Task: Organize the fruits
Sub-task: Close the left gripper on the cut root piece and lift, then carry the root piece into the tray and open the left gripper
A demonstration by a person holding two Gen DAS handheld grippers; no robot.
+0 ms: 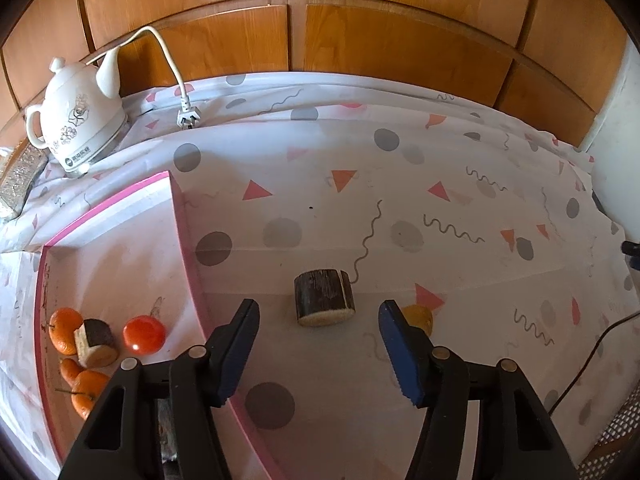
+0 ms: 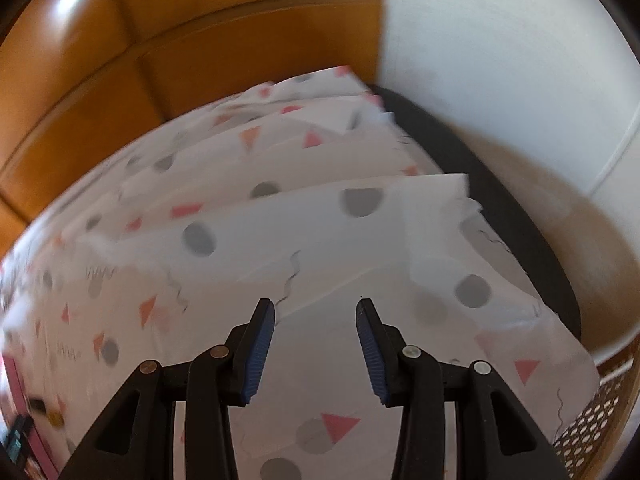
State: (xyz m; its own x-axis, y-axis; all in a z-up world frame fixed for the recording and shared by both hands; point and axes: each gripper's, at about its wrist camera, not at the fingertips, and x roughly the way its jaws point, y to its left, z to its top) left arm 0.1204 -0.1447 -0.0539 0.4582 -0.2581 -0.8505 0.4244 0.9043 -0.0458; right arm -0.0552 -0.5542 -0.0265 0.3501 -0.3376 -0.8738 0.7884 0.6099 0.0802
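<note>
A pink-rimmed tray (image 1: pixel 188 240) lies at the left and holds two oranges (image 1: pixel 64 330), a red round fruit (image 1: pixel 144 335) and a short piece of log (image 1: pixel 96 344). On the patterned cloth a second short log (image 1: pixel 324 298) lies just beyond my left gripper (image 1: pixel 319 307), in line with the gap between its fingers. That gripper is open and touches nothing. A yellow-orange fruit (image 1: pixel 420 316) peeks out behind its right finger (image 1: pixel 400 352). My right gripper (image 2: pixel 315 303) is open over bare cloth with nothing between its fingers.
A white kettle (image 1: pixel 76 120) stands at the back left with its cord and plug (image 1: pixel 188 114) on the cloth. Wooden panels (image 1: pixel 360 40) close the back. A black cable (image 1: pixel 580 368) and a perforated basket (image 2: pixel 592 420) are at the right, beyond the table edge.
</note>
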